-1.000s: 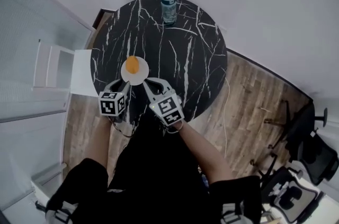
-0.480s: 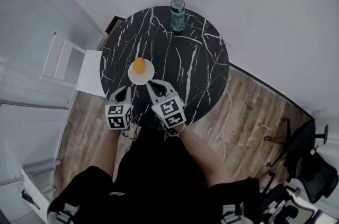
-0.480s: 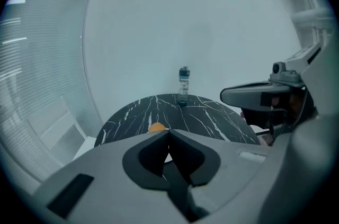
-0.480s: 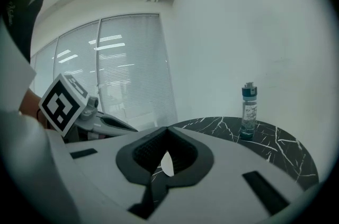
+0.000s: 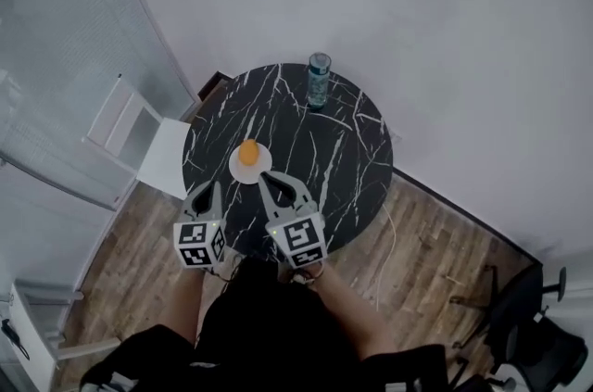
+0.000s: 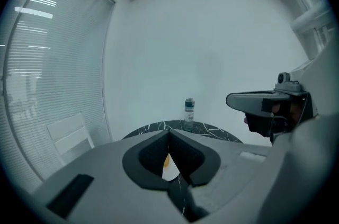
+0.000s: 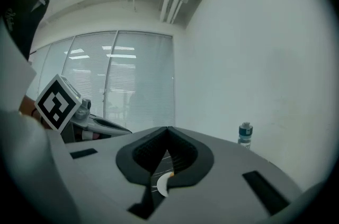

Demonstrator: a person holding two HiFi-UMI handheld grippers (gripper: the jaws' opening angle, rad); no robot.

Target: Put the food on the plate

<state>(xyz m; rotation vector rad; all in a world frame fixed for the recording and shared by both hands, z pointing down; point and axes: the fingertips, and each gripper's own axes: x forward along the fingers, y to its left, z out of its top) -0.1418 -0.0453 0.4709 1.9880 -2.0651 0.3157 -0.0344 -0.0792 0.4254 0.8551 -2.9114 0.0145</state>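
An orange piece of food [image 5: 248, 151] lies on a small white plate [image 5: 252, 169] near the front left of the round black marble table [image 5: 343, 158]. My left gripper [image 5: 212, 187] hovers at the table's near edge, just short of the plate, shut and empty. Beside it, my right gripper [image 5: 263, 179] is also shut with nothing in it. In the left gripper view the closed jaws [image 6: 169, 133] frame a sliver of the plate [image 6: 171, 173] and the food [image 6: 166, 162]. The right gripper view shows its shut jaws [image 7: 168, 128] and the plate's rim [image 7: 160, 185].
A clear water bottle [image 5: 318, 81] with a teal label stands at the table's far edge. A white chair [image 5: 139, 140] sits left of the table. Black office chairs [image 5: 542, 348] stand on the wood floor at the lower right. White walls and blinds surround the spot.
The left gripper's jaws have closed. Both grippers have drawn back from the plate toward the table's near edge, and the head view has pulled away, so the table looks smaller.
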